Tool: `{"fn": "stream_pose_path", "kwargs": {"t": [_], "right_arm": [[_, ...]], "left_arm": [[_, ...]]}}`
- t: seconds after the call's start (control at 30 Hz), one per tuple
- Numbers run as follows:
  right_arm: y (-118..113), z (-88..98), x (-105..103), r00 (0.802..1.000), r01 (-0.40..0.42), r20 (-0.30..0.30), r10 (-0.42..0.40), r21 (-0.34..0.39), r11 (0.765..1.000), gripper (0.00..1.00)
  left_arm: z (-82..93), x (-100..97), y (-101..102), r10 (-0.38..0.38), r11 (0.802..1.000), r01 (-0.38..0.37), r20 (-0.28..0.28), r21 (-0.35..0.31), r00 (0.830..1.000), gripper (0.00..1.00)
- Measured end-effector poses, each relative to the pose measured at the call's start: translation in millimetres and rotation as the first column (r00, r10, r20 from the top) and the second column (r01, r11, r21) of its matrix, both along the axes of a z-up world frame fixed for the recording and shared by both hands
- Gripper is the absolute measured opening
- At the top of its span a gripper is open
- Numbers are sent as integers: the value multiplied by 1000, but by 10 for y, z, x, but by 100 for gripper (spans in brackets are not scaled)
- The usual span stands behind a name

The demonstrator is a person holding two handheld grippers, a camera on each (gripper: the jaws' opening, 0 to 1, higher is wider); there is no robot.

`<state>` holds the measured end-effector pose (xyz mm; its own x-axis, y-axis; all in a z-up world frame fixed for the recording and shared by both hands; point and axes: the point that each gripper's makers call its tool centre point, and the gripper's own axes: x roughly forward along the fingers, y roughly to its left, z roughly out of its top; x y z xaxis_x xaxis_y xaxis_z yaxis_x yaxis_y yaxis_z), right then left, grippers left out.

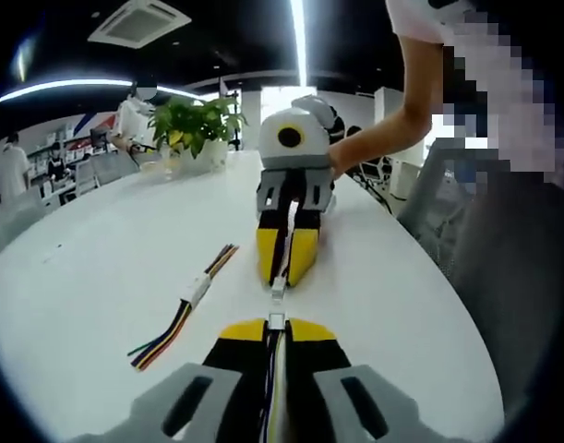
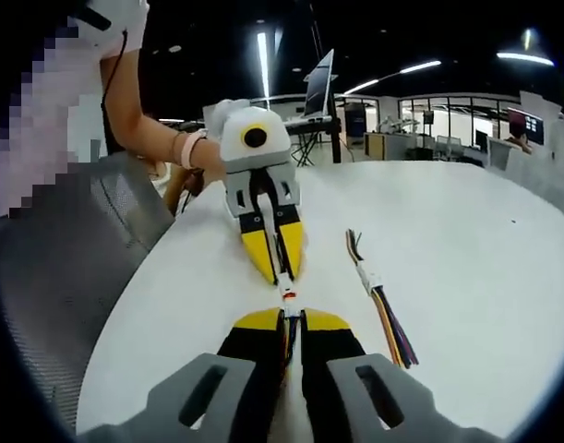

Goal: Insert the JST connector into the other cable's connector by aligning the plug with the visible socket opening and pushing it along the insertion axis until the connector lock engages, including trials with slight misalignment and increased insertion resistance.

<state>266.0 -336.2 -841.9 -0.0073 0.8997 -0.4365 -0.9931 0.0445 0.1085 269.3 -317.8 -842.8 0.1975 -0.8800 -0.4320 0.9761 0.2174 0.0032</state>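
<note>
My left gripper [image 1: 276, 325] is shut on a wire bundle, and a small white JST connector [image 1: 276, 319] sticks out past its yellow tips. Facing it, my right gripper [image 1: 283, 277] is shut on the other cable, whose white connector [image 1: 278, 287] points back at the first. The two connectors line up end to end, a short gap apart. In the right gripper view, my right gripper [image 2: 293, 316] meets the left gripper [image 2: 280, 273] over the white connectors [image 2: 287, 293]; I cannot tell whether they touch. Both sit low over the white table [image 1: 97, 277].
A spare multicoloured cable [image 1: 191, 300] with a white connector lies beside the grippers, also visible as the spare cable [image 2: 376, 288]. A potted plant [image 1: 197, 125] stands at the table's far end. A grey chair [image 2: 69, 249] and the person's arm [image 1: 392, 129] are at the table edge.
</note>
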Motion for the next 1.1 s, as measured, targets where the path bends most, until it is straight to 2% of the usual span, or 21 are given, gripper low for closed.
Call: {"fn": "stream_pose_path", "kwargs": {"t": [0.33,0.63,0.7,0.73,0.83,1.1], "right_arm": [[62,-25,-12,1000,-27,16,27,-13,1000,3],[86,-48,-27,996,-70,59,72,-43,997,3],[92,-49,-30,992,-91,85,95,-51,995,3],[103,-50,-38,993,-89,76,93,-55,995,3],[121,-53,-50,991,-101,78,106,-63,993,3],[130,-42,-26,990,-111,84,115,-56,992,3]], "left_arm": [[0,-2,0,0,1000,0,-7,-3,1000,1],[-3,-24,15,-14,1000,14,-10,-2,1000,1],[19,-11,18,-1,1000,1,-15,-19,1000,1],[35,-19,3,0,999,-1,-25,-34,1000,1],[1,-31,-12,-17,1000,17,-9,-7,1000,1],[11,-3,-10,-20,1000,20,-6,3,1000,1]]}}
